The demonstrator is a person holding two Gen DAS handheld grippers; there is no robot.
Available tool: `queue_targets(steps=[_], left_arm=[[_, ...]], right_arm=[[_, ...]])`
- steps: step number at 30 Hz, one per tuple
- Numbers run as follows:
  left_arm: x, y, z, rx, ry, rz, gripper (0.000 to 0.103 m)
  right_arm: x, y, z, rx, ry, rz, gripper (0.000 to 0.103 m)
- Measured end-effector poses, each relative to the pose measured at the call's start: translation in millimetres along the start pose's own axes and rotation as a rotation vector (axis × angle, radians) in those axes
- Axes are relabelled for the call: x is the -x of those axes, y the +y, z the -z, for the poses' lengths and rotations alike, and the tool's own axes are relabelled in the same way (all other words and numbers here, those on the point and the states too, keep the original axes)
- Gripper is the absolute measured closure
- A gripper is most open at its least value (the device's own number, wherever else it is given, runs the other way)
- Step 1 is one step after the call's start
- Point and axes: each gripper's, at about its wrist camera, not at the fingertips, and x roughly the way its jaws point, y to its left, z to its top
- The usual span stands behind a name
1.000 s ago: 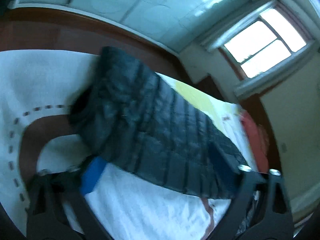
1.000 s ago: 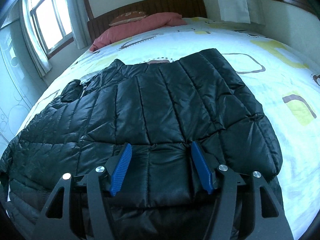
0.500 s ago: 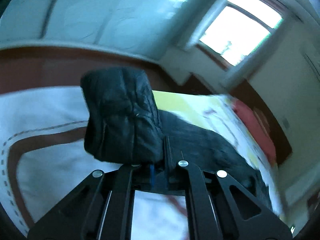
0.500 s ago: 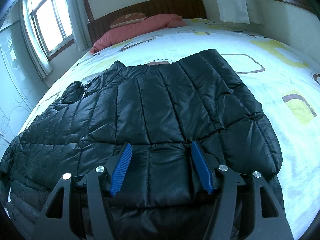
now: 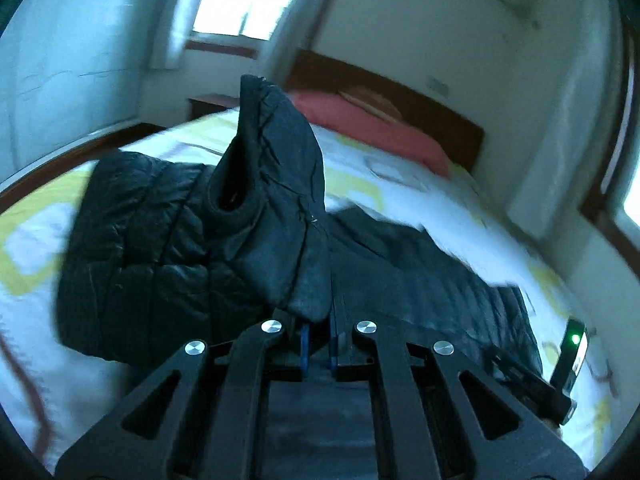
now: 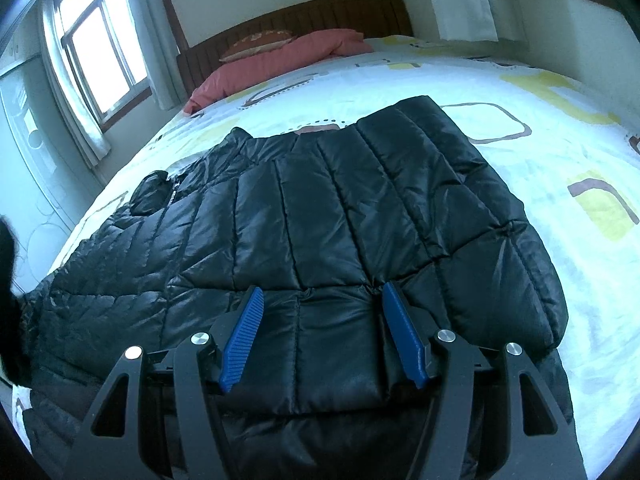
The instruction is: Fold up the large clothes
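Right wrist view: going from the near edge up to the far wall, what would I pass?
Blue fingers → black puffer jacket → patterned bedsheet → pink pillow → wooden headboard.

A: Left gripper [image 5: 318, 346]: black triangular-cutout arms, four silver screws, thin blue pads peeking between.

B: Right gripper [image 6: 322, 336] matches it, with ribbed blue pads [image 6: 242, 340] inside black fingers and silver screws just behind.
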Motion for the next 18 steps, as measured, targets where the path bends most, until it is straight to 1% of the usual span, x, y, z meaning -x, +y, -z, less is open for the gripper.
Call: queue_targets(steps=[3, 6, 10, 12, 16, 17, 18], left_arm=[[-23, -51, 22, -0.1, 0.048, 0.017, 0.097], [-46, -77, 38, -0.15, 0.096, 0.025, 0.097], [-63, -95, 63, -0.211, 0.131, 0.006, 0.097], [-67, -102, 70, -0.229, 0.144, -0.001, 0.096], [-65, -104, 77, -0.229, 0.165, 0.001, 0.088], [-61, -102, 76, -0.223, 0.166, 0.005, 0.077], [-55, -100, 74, -0.216, 0.163, 0.013, 0.055]], right_arm=[[-1, -1, -1, -0.009, -0.001, -0.011, 0.041], [-2, -2, -1, -0.014, -0.003, -0.018, 0.041], [-2, -6, 0, -0.022, -0.005, -0.031, 0.041], [-3, -6, 0, -0.024, -0.004, -0.034, 0.041], [-3, -4, -3, -0.017, 0.004, -0.054, 0.034], [-2, -3, -4, -0.014, 0.007, -0.053, 0.034], [-1, -2, -4, -0.012, 0.01, -0.05, 0.034]])
